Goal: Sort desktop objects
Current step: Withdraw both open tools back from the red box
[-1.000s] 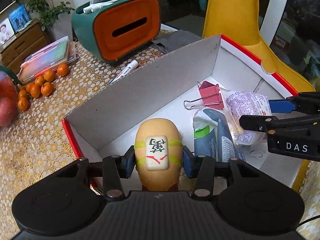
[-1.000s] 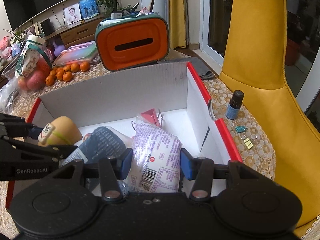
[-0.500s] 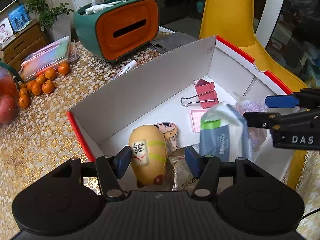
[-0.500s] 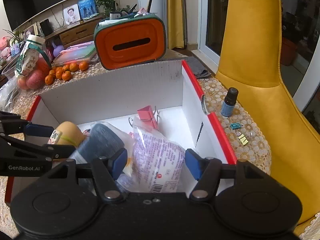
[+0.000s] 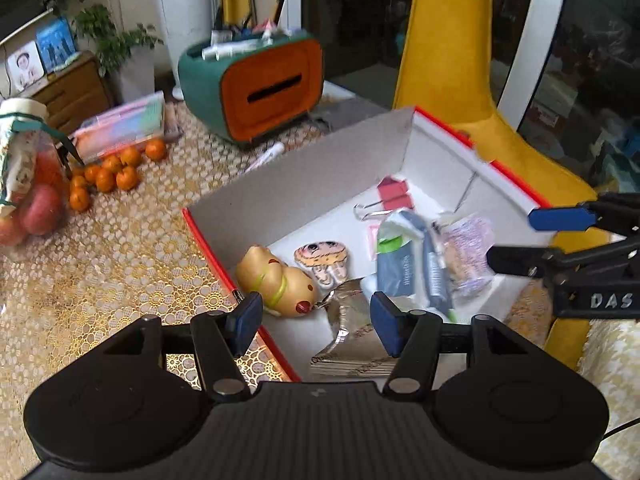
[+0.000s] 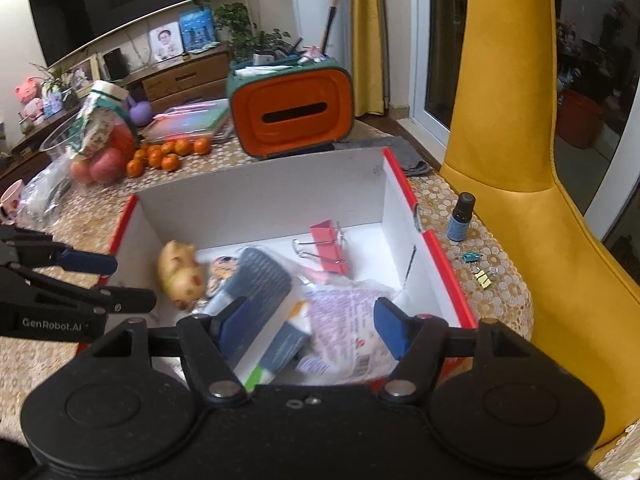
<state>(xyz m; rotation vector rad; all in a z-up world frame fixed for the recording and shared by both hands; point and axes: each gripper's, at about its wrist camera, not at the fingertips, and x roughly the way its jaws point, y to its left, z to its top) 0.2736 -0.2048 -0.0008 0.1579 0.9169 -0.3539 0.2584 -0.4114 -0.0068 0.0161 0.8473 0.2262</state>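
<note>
Desktop objects lie loose in the red-edged white box (image 5: 304,184) on the counter (image 5: 120,248) in front of you. Your left tool (image 5: 316,316) hangs above the box's near left corner with its pads spread and nothing between them; the yellow toy figure (image 5: 276,276) it hovers over lies on its side against the left wall, its long axis running from far left to near right, its red-marked end toward you. Just right of it sits a flat cartoon sticker (image 5: 322,258), and nearer you a crinkled silver packet (image 5: 352,320).

Your right tool (image 6: 310,326) is over the near right part of the box, its jaws opening, with no pad pressing on anything. Below it the purple printed pouch (image 6: 352,320) lies flat on the box floor, touching the blue-grey tube pack (image 6: 256,280), whose long axis runs from far to near with its green end toward you. A pink binder clip (image 6: 330,246) rests toward the far wall, handles pointing left.

Outside the box, a small dark-capped bottle (image 6: 460,220) stands upright on the counter to the right.
</note>
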